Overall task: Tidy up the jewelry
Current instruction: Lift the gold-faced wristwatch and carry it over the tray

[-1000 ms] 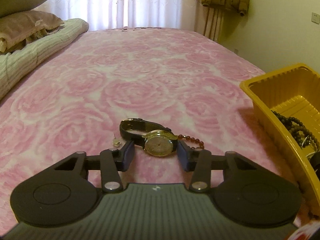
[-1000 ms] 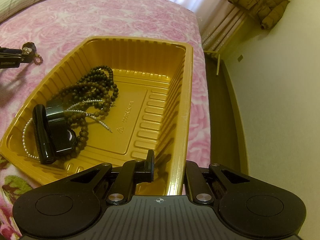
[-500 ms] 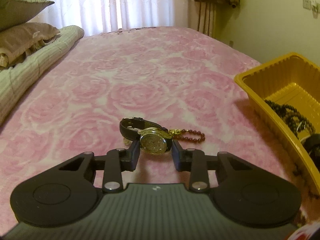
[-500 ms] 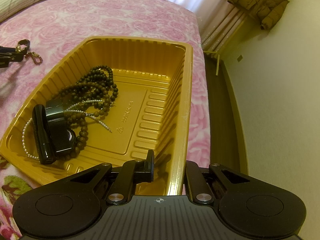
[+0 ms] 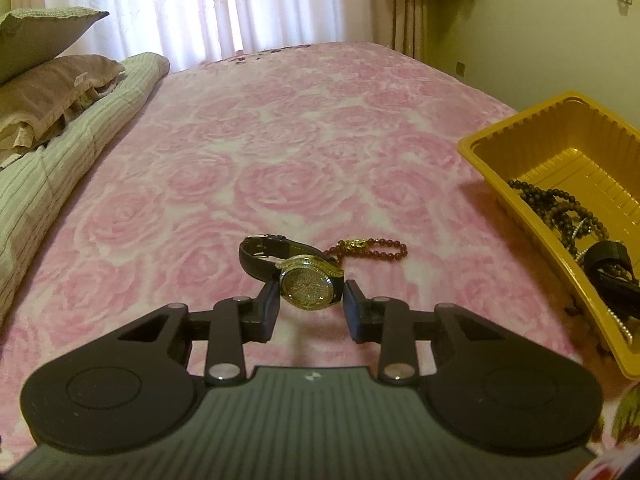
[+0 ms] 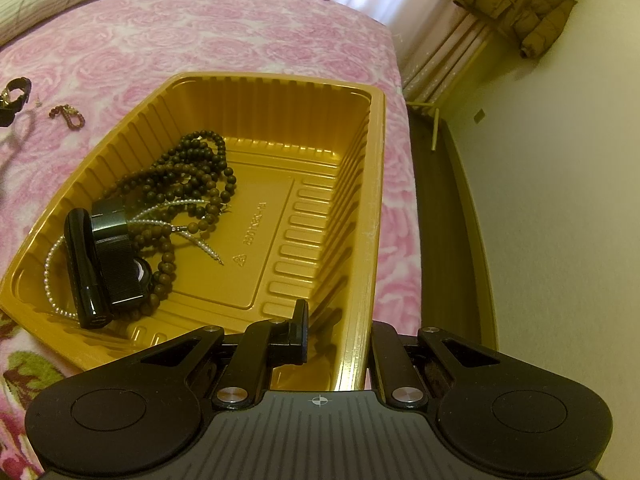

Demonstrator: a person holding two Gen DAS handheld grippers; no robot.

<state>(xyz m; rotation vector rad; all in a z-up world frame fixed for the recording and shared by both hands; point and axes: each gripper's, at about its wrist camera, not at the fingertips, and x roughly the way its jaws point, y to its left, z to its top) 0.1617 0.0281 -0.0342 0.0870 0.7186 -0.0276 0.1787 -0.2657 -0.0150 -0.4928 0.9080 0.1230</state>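
jewelry is split: a gold watch point(image 5: 310, 289) sits pinched by its case in the left gripper point(image 5: 310, 307), jaws narrowed on it just above the bed point(image 5: 280, 152), ready for carrying. the right gripper point(image 6: 336, 334), jaws nearly shut, clamps the yellow tray point(image 6: 376, 184) wall, steadying it; a red bead bracelet point(image 5: 370, 248) waits on the bed.

Daylight glows through the sheer curtains point(image 5: 208, 4), nearly blown out. Warm yellowish cast indoors. Soft shadows fall beside the yellow tray point(image 6: 376, 168). Strong fisheye bending at edges; dark corner vignettes.
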